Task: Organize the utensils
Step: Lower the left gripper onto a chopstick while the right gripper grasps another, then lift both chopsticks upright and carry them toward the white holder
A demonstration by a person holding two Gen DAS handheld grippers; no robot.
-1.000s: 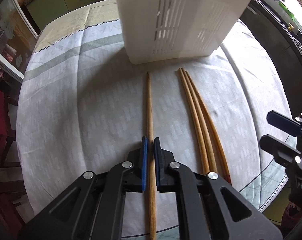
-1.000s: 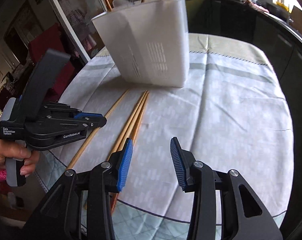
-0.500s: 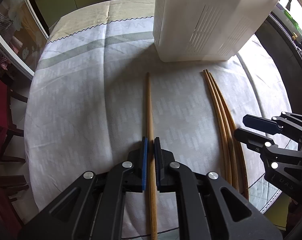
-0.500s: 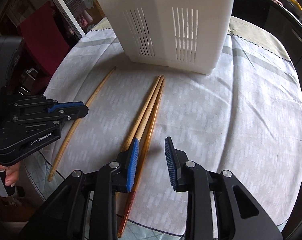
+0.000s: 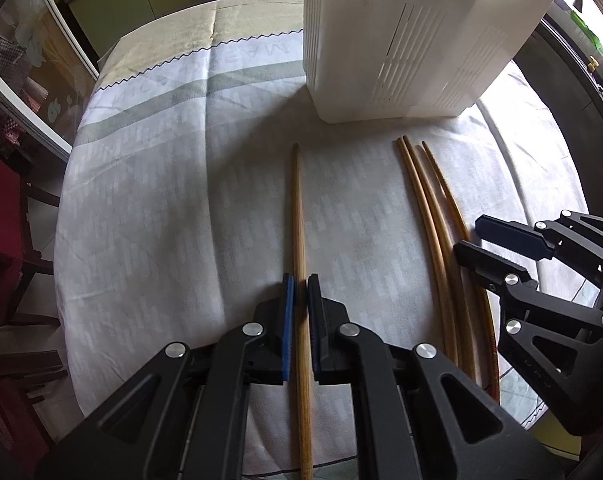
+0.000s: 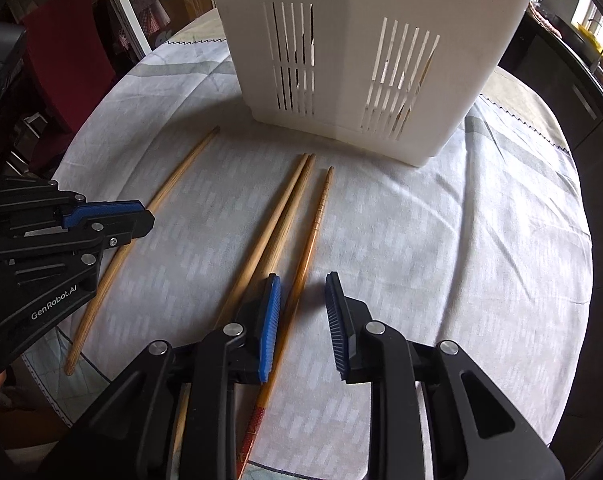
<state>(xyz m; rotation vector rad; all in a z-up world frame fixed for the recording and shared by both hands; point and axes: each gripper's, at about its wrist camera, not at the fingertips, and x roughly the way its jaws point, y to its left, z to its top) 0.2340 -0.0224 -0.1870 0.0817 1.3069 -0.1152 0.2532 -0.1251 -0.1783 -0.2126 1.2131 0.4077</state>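
Left gripper [image 5: 300,280]: clamped on lone chopstick [image 5: 299,216]. Right gripper [image 6: 301,280], closing, pads clear, astride red-ended chopstick [image 6: 311,240]. Pair [image 6: 279,224] at its 9; caddy [image 6: 365,40] at 12.

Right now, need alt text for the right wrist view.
The right tool is closing around the darker, red-ended chopstick, its pads not yet pressing it. Two paler chopsticks lie just left of it on the tablecloth, before a white slotted holder. The left tool is shut on a fourth chopstick.

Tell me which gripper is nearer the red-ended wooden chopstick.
Right. The right gripper straddles the red-ended wooden chopstick, jaws closing; the left gripper clamps a lone plain wooden chopstick aside.
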